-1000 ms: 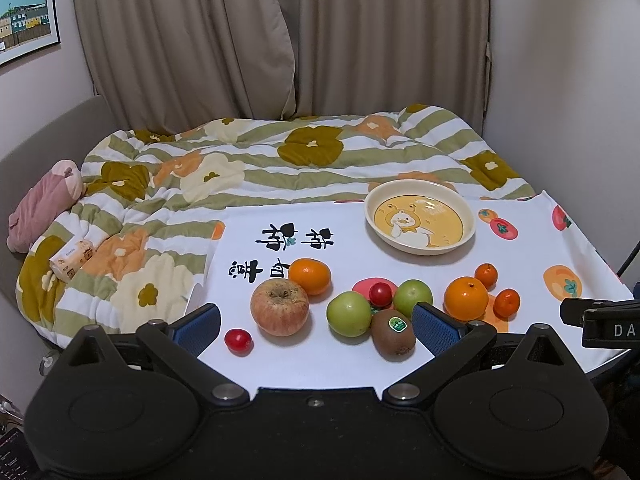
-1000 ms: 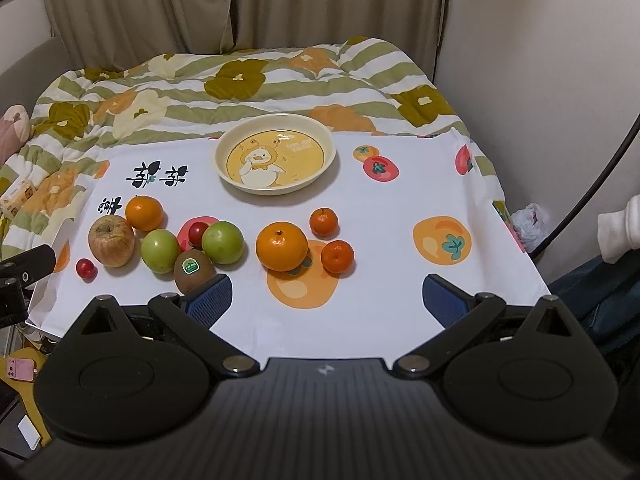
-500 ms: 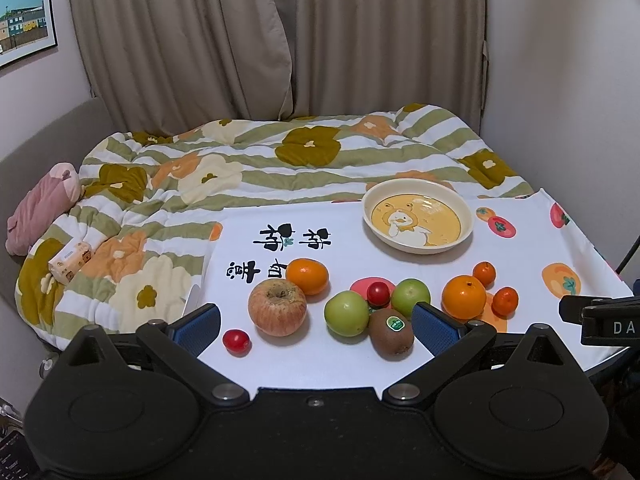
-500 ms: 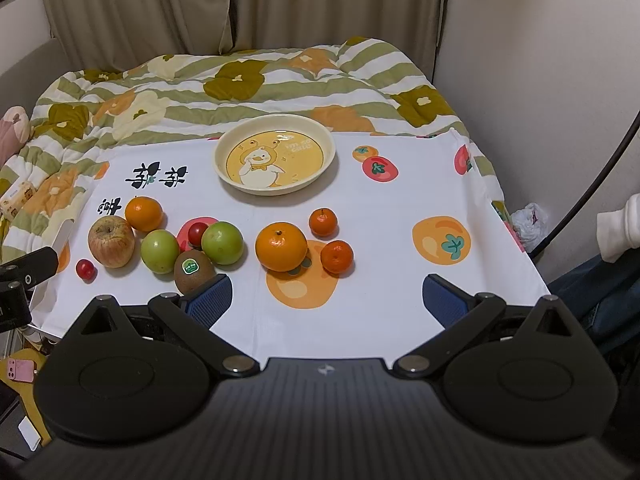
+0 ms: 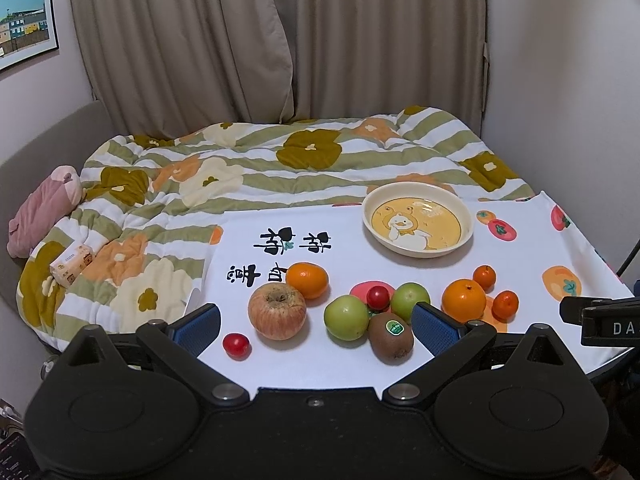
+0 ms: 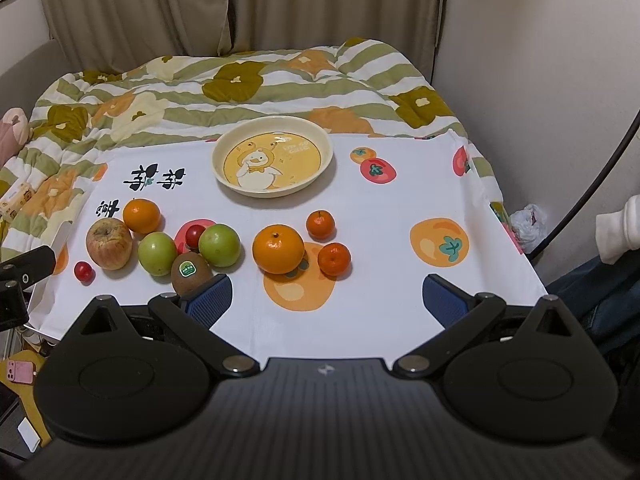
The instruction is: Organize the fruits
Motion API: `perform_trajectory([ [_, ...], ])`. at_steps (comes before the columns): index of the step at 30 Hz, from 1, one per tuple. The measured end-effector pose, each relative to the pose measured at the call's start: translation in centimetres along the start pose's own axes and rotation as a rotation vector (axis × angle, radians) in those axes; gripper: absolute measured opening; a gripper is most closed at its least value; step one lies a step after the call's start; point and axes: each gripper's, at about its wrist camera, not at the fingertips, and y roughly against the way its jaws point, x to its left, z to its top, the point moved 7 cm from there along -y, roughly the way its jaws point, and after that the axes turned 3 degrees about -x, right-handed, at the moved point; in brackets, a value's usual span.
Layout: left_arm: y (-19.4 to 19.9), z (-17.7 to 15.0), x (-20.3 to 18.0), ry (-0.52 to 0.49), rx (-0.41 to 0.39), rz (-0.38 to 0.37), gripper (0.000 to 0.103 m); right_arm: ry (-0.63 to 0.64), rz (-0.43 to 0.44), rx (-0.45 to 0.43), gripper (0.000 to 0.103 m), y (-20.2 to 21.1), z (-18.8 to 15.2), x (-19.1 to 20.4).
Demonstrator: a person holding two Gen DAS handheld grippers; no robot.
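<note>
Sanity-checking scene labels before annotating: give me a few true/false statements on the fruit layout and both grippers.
1. The plate holds no fruit. True.
2. The kiwi carries a sticker. True.
3. The left gripper is shut on the apple. False: it is open, holding nothing.
4. Three green fruits lie on the cloth. False: two, on either side of a cherry tomato.
5. The right gripper is open. True.

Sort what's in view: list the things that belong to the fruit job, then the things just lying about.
For the job: red-yellow apple, two green apples, brown stickered kiwi, large orange, cream duck-print plate.
Lying about: pink plush toy, tissue pack, floral striped quilt.
</note>
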Motion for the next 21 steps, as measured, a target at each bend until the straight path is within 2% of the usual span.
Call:
perform_trajectory([
  [21,0.2,0.7,0.4,0.01,-0.012,0.025,0.103,0.006,0.025,-0.006,0.103,-0.6,1.2,-0.8],
])
